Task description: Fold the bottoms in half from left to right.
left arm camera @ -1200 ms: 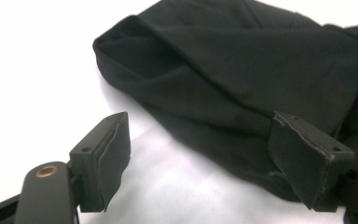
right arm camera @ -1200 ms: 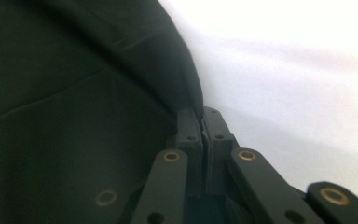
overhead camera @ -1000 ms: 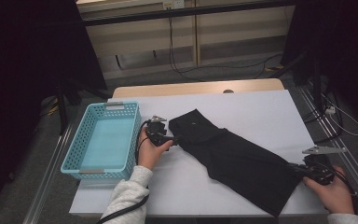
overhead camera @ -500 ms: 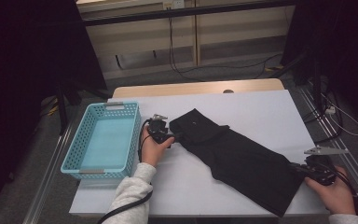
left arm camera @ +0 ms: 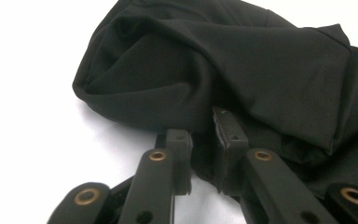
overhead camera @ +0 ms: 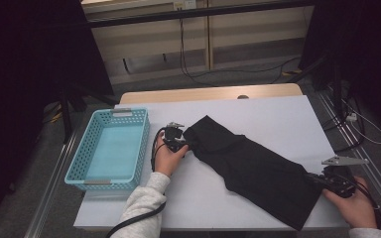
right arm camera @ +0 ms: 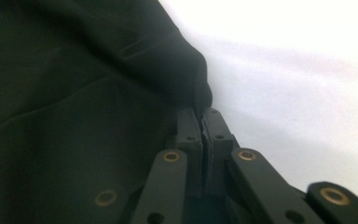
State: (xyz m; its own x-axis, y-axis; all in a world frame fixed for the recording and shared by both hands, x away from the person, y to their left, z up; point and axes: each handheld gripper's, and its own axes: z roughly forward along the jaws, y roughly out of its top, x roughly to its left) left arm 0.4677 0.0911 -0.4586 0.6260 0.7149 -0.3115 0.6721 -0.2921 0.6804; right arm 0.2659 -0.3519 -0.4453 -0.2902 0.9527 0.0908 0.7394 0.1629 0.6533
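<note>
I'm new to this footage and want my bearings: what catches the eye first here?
A long black cloth lies slantwise across the white table, a dark shape on a bright top. A gripper sits at each end: the left gripper has just been closing on a fold at the far-left end, and the right gripper is clamped on the near-right edge. Left of the cloth stands a light blue basket with nothing in it.

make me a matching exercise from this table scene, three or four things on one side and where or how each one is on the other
Things:
1. light blue plastic basket
2. black cloth garment
3. left gripper
4. right gripper

States:
A. jaws just closing on the cloth's far-left end, a small gap between them
B. empty, at the table's left edge
C. shut on the cloth's near-right corner
D. stretched slantwise across the white table

Pairs: 1-B, 2-D, 3-A, 4-C
</note>
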